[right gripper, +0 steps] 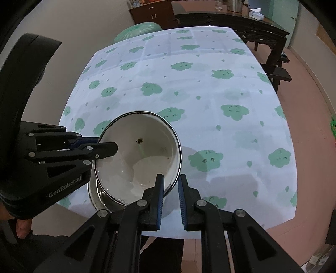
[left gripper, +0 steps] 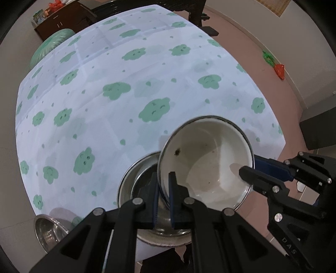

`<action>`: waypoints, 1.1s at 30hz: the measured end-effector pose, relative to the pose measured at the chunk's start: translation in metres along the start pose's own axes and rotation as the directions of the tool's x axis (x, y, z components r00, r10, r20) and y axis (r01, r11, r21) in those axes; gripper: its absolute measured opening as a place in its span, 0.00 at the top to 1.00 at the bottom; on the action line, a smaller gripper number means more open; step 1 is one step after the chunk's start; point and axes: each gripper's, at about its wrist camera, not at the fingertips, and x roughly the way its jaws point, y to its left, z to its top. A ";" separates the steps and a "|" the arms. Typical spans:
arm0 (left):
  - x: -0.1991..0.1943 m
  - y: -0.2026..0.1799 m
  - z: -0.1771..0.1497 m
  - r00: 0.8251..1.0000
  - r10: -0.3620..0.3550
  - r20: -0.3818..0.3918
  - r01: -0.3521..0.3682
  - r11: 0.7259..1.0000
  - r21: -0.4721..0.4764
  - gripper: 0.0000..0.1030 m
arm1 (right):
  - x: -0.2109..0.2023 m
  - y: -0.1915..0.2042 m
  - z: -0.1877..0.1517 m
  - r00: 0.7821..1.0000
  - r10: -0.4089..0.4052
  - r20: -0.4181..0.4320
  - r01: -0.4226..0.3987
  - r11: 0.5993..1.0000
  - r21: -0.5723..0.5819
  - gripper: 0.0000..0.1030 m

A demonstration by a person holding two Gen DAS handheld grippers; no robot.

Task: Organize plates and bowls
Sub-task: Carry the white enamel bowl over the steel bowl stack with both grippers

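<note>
A white enamel bowl (left gripper: 205, 151) (right gripper: 142, 151) with a dark rim and a chipped spot inside hangs tilted just above a steel bowl (left gripper: 130, 180) (right gripper: 94, 195) that sits near the table's front edge. My left gripper (left gripper: 163, 178) (right gripper: 107, 147) is shut on the white bowl's rim on one side, one finger inside and one outside. On the opposite side my right gripper (right gripper: 171, 176) (left gripper: 252, 168) is shut on the rim in the same way. The white bowl hides much of the steel bowl below it.
A second steel bowl (left gripper: 48, 229) sits at the table's near-left corner. The tablecloth (left gripper: 126, 84) is white with green clouds. A dark wooden table (right gripper: 231, 19) stands behind, a green bag (left gripper: 52, 42) and cabinet at the far left. A hand (right gripper: 21, 229) shows low left.
</note>
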 end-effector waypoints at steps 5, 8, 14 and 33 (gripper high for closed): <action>0.003 0.007 -0.013 1.000 0.002 -0.011 -0.002 1.000 -0.010 0.95 | 0.005 0.011 -0.006 1.000 0.007 -0.023 -0.007 1.000 -0.014 0.85; 0.006 0.010 -0.020 1.000 0.006 -0.017 -0.006 1.000 -0.014 0.95 | 0.007 0.017 -0.009 0.999 0.008 -0.034 -0.008 1.000 -0.022 0.85; 0.005 0.013 -0.029 1.000 0.009 -0.019 -0.009 1.000 -0.022 0.95 | 0.009 0.025 -0.014 0.999 0.010 -0.045 -0.012 0.999 -0.033 0.85; 0.016 0.022 -0.049 0.998 0.018 -0.052 -0.020 0.998 -0.051 0.95 | 0.020 0.036 -0.026 0.997 0.033 -0.074 -0.037 0.998 -0.052 0.85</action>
